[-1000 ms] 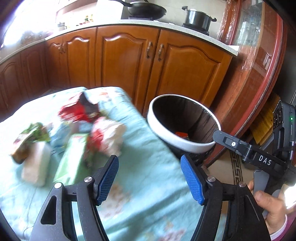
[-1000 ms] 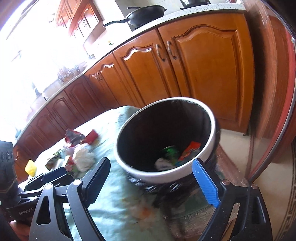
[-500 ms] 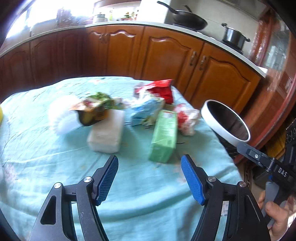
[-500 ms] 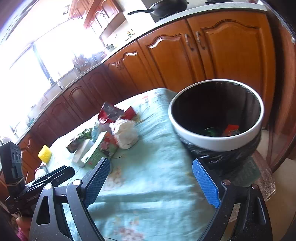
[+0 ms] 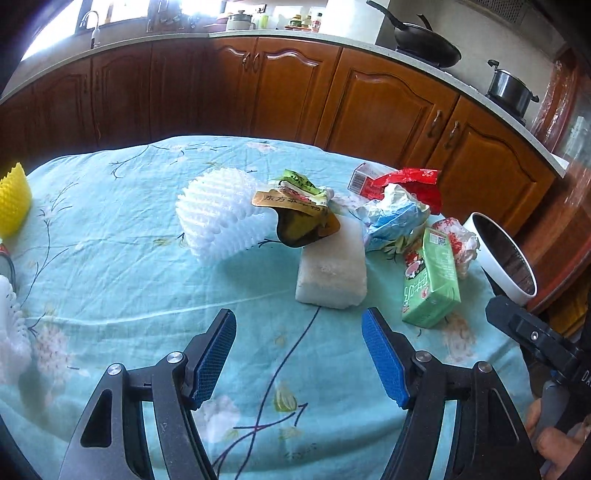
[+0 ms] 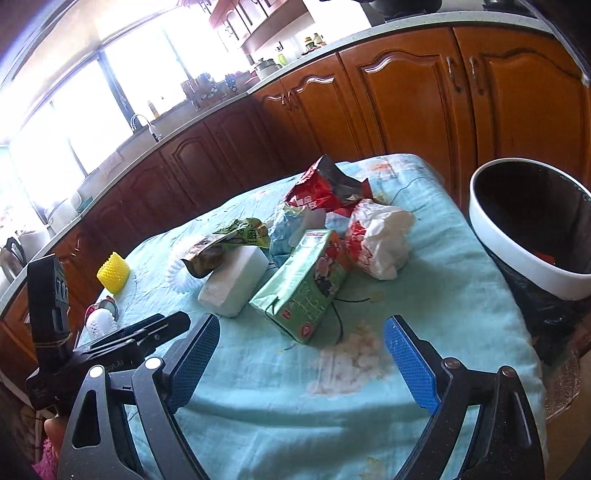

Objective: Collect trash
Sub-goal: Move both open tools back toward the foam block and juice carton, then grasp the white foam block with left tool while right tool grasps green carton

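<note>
Since a second ago you have swung both grippers away from the white-rimmed round trash bin (image 6: 517, 254); the litter pile now sits ahead of each camera and the bin has slid to the right edge.

Surface: a table under a wrinkled pale-turquoise floral cloth (image 5: 110, 258). Behind it runs a curved line of glossy brown wooden cabinets (image 5: 388, 103) under a light speckled countertop (image 5: 258, 34) carrying a black wok (image 5: 428, 46) and a steel pot (image 5: 511, 86).

Trash, clustered near the table's right end:
- white ribbed foam fruit net (image 5: 218, 214), soft and domed
- crumpled green-and-gold foil wrapper (image 5: 299, 210), lying on top of a white rectangular foam block (image 5: 332, 273)
- green glossy tissue pack (image 6: 301, 284), lying slanted beside the block
- crumpled white-and-red plastic bag (image 6: 380, 236)
- torn red foil snack bag (image 6: 325, 188) at the back

A yellow ribbed foam net (image 6: 112, 272) stands well apart at the left.

Your left gripper (image 5: 299, 354) hovers over bare cloth, jaws wide apart, holding nothing. Your right gripper (image 6: 301, 363) is likewise spread wide and empty, near the tissue pack. The bin stands beside the table edge, lined with a black bag.
</note>
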Motion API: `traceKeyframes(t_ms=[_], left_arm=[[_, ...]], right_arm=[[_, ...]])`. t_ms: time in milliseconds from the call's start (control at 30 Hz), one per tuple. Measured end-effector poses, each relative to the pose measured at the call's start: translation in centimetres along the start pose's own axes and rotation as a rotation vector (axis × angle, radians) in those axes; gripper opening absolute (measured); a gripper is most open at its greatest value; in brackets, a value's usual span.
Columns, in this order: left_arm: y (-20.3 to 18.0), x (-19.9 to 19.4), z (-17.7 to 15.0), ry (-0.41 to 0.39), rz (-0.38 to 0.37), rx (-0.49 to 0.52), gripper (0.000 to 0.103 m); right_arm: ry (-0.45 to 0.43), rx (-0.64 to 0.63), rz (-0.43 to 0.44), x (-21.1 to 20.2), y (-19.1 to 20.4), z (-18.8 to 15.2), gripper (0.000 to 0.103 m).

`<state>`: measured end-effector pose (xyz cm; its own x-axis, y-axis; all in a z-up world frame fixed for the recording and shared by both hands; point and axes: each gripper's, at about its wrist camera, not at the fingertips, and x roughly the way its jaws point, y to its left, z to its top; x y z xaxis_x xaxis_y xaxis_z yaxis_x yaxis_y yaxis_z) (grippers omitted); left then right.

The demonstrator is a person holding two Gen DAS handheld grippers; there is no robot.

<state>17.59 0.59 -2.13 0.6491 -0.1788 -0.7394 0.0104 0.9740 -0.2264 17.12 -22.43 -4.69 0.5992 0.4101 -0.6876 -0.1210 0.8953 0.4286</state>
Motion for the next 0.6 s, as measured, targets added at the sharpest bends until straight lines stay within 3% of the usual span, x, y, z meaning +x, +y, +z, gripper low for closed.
traceKeyframes(t_ms=[267,467,533,600], left_arm=[[0.3,2.4,1.1,0.046,-0.019,0.042,0.072],[-0.5,4.4,1.9,0.062,-0.015,0.056,0.072],[-0.7,5.1,2.2,0.066,-0.014,0.053,0.072],[-0.9,5.7,2.4,0.064,-0.020,0.050,0.073]], right_arm=[[0.040,-0.016,-0.037,3.7,0.8,1.2,0.090],[0.087,0.032,-0.004,5.6,-0.5,1.2,0.069],[0.086,0.032,0.031,5.3,-0.5,1.1,0.051],[0.082,0.010,0.034,4.7,-0.1,1.1,0.045]])
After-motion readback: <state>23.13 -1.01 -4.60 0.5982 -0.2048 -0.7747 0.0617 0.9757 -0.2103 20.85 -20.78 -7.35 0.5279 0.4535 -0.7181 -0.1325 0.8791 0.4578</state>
